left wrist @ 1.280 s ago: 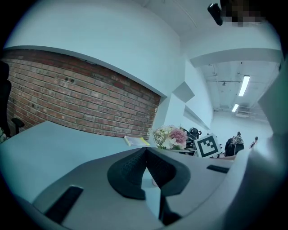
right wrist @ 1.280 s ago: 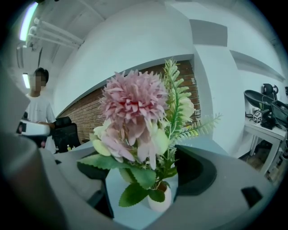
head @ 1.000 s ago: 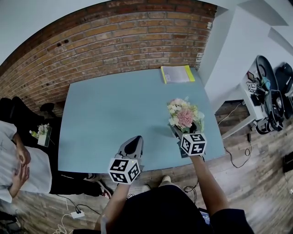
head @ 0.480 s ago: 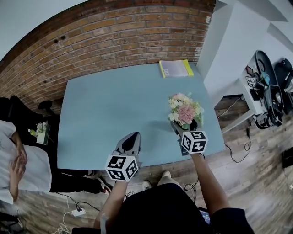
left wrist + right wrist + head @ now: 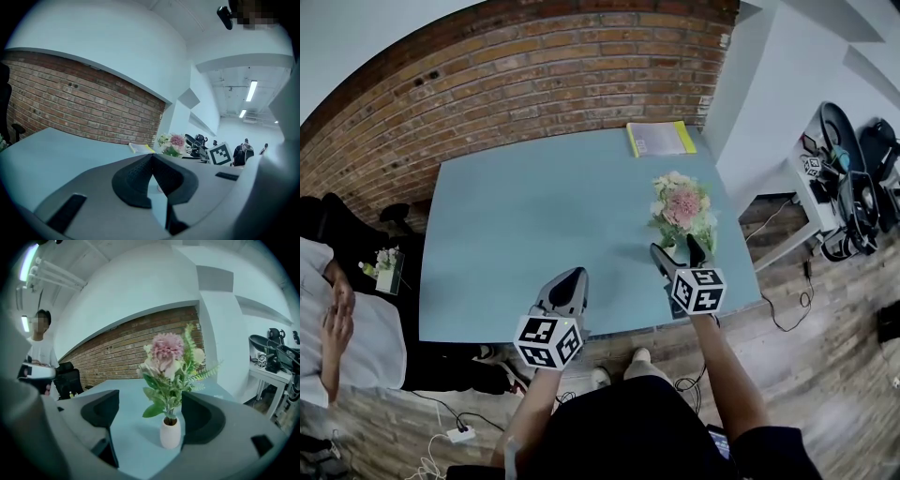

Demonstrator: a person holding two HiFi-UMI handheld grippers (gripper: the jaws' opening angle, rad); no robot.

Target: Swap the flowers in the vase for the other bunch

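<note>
Both empty: right tool (image 5: 150, 412) wide before vase (image 5: 170, 433), left tool (image 5: 151, 160) closed.

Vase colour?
The vase is white; best seen in the right gripper view.

No word, number or brand can be read in any view. The left gripper (image 5: 577, 275) and the right gripper (image 5: 675, 247) carry only black-and-white square markers (image 5: 697, 291). The print on the yellow booklet (image 5: 661, 139) is too small.
</note>
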